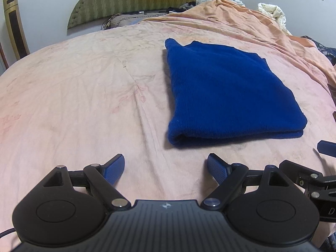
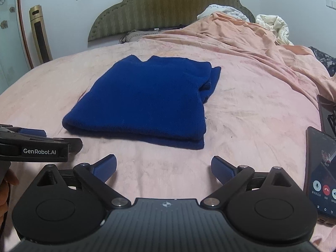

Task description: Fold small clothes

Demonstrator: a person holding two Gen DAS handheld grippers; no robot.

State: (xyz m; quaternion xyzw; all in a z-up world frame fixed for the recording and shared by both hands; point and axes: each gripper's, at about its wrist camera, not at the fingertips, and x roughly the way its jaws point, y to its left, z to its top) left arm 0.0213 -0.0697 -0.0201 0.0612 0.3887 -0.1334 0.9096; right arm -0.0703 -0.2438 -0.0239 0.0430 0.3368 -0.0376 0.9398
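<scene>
While both tools, left tool [image 1: 166, 167] and right tool [image 2: 163, 168], gaped wide and empty, I saw the folded blue garment [image 2: 147, 96] ahead, nearer my right.

We see a lit phone [image 2: 321, 174] at four o'clock; green headboard [image 2: 168, 6] at twelve; pink bedsheet [image 2: 252, 109] beneath.

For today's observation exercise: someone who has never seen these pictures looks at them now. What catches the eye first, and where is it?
The folded blue garment stands out first, lying flat in the middle of the pink bedspread. Next come both open grippers, left gripper and right gripper, near the garment's front edge with nothing between their fingers. A lit phone lies at the bed's right edge.
</scene>
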